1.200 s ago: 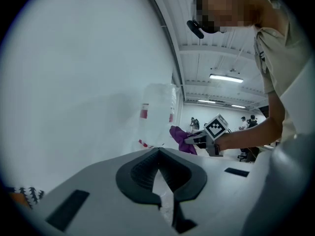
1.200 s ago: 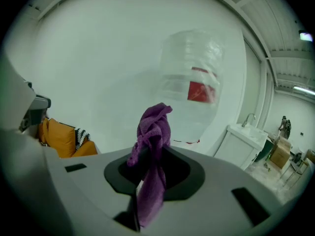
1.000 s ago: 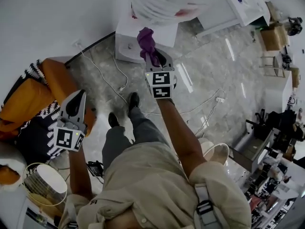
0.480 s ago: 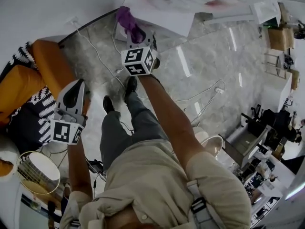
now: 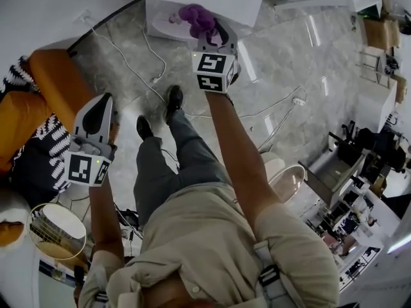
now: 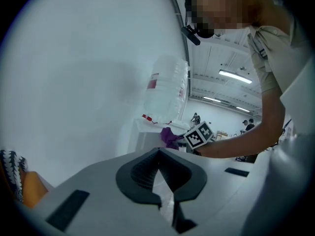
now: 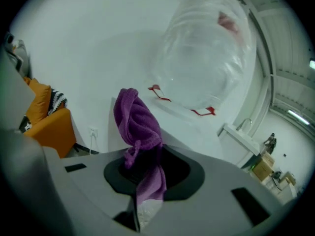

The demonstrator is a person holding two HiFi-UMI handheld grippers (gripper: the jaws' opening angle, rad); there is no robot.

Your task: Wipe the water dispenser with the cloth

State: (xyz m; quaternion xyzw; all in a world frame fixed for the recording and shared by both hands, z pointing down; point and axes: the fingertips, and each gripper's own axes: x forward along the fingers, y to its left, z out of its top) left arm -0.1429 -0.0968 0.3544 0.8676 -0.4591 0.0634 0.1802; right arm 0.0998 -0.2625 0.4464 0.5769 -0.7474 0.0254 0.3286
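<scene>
purple cloth is clamped between the jaws of the right gripper and held up close to the white water dispenser; the left gripper is seen closed, empty, well apart.

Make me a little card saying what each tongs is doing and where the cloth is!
Right tongs: shut on the purple cloth
Left tongs: shut, empty, away from the dispenser
Cloth: close to the dispenser; can't tell if it touches
Bottle: on top of the dispenser
Armchair: orange, on the person's left
</scene>
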